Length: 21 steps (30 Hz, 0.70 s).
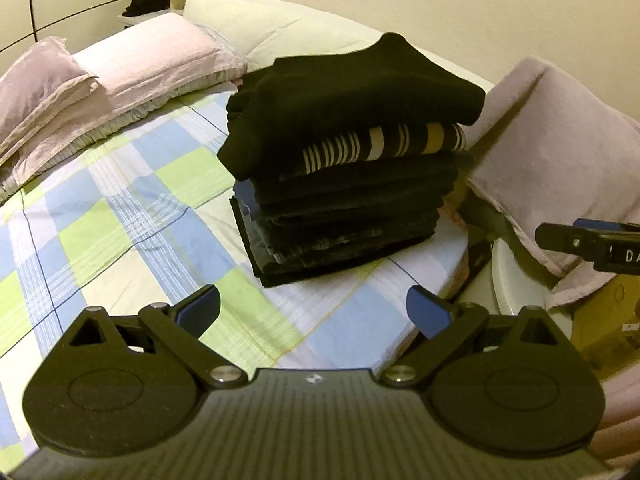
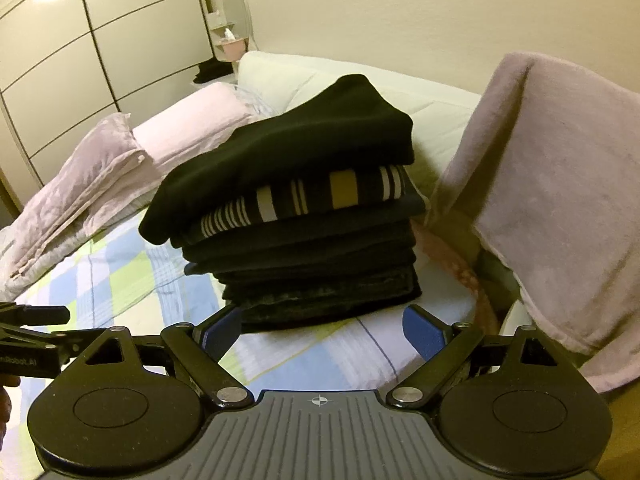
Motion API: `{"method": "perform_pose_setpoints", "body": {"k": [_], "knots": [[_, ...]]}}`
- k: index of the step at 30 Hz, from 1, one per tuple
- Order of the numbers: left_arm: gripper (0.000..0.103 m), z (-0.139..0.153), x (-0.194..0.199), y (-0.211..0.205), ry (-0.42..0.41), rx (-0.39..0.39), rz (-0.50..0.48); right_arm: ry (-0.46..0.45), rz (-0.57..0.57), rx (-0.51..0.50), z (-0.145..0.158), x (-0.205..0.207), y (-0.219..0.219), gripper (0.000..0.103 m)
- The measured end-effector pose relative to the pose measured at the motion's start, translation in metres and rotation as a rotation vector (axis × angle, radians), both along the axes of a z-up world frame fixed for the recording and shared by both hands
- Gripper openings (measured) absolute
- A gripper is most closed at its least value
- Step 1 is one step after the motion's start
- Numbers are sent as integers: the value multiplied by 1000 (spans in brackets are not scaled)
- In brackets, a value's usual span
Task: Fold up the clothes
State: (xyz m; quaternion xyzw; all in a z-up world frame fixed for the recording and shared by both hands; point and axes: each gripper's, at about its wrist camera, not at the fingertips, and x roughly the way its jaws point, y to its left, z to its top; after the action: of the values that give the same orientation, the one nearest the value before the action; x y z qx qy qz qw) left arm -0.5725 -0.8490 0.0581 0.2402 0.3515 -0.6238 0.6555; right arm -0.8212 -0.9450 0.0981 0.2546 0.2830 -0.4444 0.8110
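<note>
Upright, the stack of folded clothes [image 2: 304, 216] faces both spread-open tools.

Matt black knit cloth stack [image 2: 288, 200], smooth checked cotton sheet [image 1: 120, 216], fuzzy mauve towel [image 2: 560, 184]

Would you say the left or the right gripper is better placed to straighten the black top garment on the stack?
Probably the right gripper: its open fingers sit close under the stack, facing the black top garment. The left gripper, also open, sits farther back.
</note>
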Motion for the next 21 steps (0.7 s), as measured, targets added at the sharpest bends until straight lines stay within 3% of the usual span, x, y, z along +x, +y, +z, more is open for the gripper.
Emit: {"method": "perform_pose_setpoints", "body": {"k": [5, 13, 21], "knots": [[97, 3, -10, -13, -23, 9, 32, -13, 14, 11, 0, -3, -16, 91], [97, -4, -31, -21, 9, 15, 78, 9, 65, 28, -5, -14, -34, 91], [97, -2, -42, -24, -27, -2, 130, 11, 100, 23, -2, -20, -45, 91]]}}
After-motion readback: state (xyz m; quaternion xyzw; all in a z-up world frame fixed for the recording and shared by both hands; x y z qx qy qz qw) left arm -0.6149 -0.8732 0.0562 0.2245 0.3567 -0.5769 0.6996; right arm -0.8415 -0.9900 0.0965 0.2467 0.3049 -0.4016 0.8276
